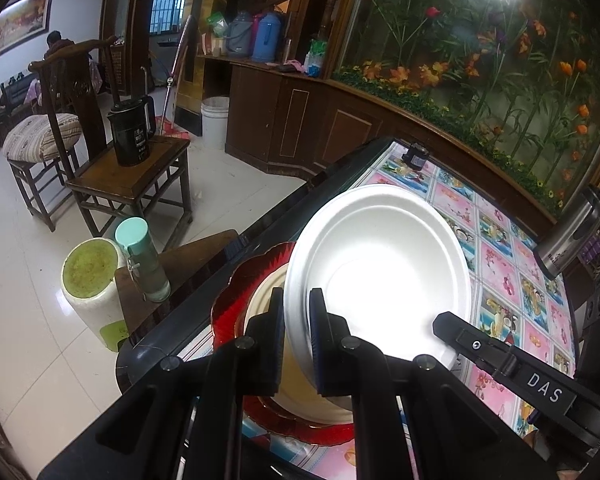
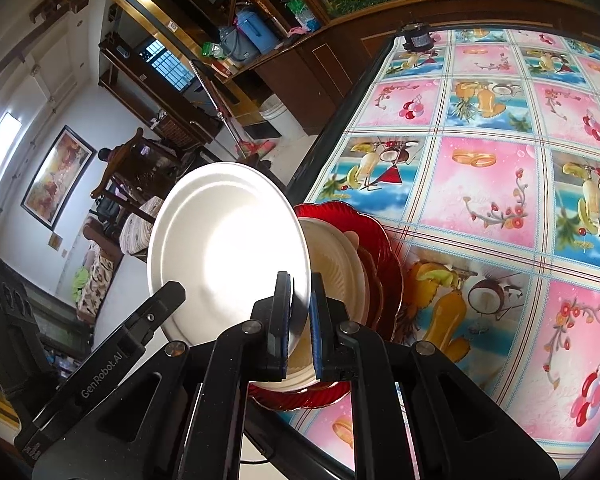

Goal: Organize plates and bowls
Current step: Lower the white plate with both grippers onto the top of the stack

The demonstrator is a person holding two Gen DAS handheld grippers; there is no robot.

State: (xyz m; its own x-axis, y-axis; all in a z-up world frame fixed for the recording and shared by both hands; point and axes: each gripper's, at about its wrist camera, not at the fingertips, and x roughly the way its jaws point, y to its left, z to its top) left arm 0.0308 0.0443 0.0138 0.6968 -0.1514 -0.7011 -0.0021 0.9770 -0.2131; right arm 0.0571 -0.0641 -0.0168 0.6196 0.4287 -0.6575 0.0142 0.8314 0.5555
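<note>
The white plate looks like a thin moulded disposable one, so it is probably very light, fairly stiff across the middle but apt to flex or crease at the edge, and smooth enough to slip if pinched loosely. The raised rim is the sensible place to take hold, since it gives the pads a lip to bite on, and two holds on opposite sides should keep it from twisting. It is held up, tilted, just above a stack near the corner of the desk: a cream ribbed plate lying in a red scalloped glass plate, which sits on the flowered cloth. The glass one is likely heavier and breakable, so the white plate wants setting down gently rather than dropping. The left gripper has its jaws drawn almost together, pinching the near rim of the white plate between the pads. The right gripper is likewise nearly closed, nipping the rim on its own side of the same plate. Both grips are right at the edge, so the hold is shallow. Whether the plate's lower edge touches the cream plate below cannot be told.
</note>
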